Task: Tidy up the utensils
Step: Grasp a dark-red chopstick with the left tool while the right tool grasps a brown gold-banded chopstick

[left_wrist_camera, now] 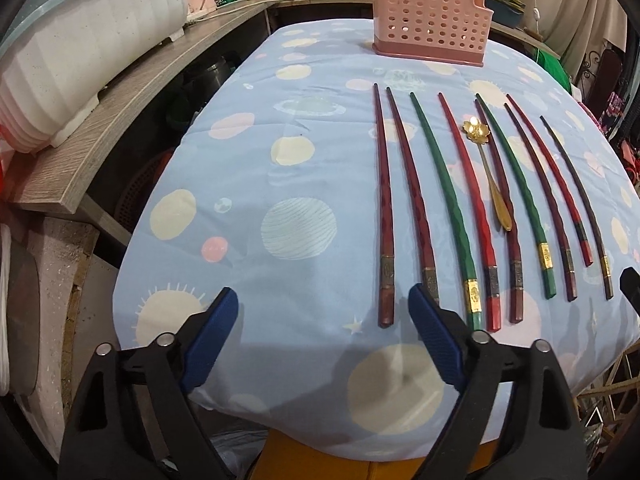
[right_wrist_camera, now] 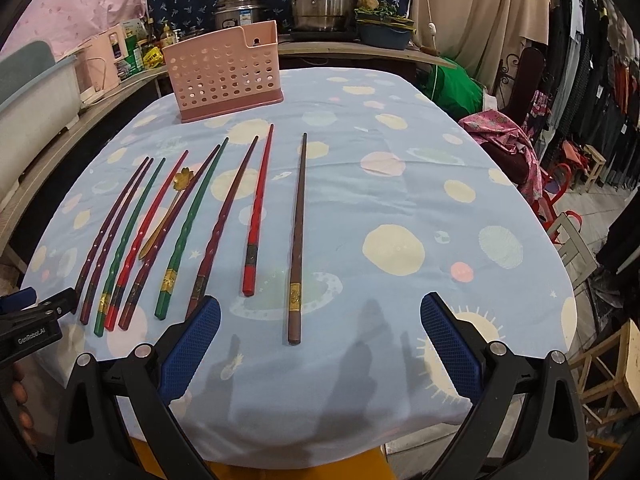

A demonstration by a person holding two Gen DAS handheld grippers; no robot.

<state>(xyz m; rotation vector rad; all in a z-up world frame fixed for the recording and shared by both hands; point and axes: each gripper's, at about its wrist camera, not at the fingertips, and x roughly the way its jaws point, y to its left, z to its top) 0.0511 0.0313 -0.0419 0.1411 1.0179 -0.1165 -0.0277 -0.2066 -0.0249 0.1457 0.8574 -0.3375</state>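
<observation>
Chopsticks (left_wrist_camera: 472, 204) are lying in a row before the pink holder (left_wrist_camera: 430, 16); my left gripper (left_wrist_camera: 322, 312) is hovering spread, empty. From the right wrist, my right gripper (right_wrist_camera: 320, 320) is gaping too; I'm risking nudging neighbouring sticks, they're so crowded.

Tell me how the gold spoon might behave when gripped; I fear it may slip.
The gold spoon looks like thin, shiny metal, so it is probably stiff, light and somewhat slippery. It lies flat on the soft cloth, hard against a dark chopstick, so a claw may nudge that too. Its flat handle seems unlikely to roll.
</observation>
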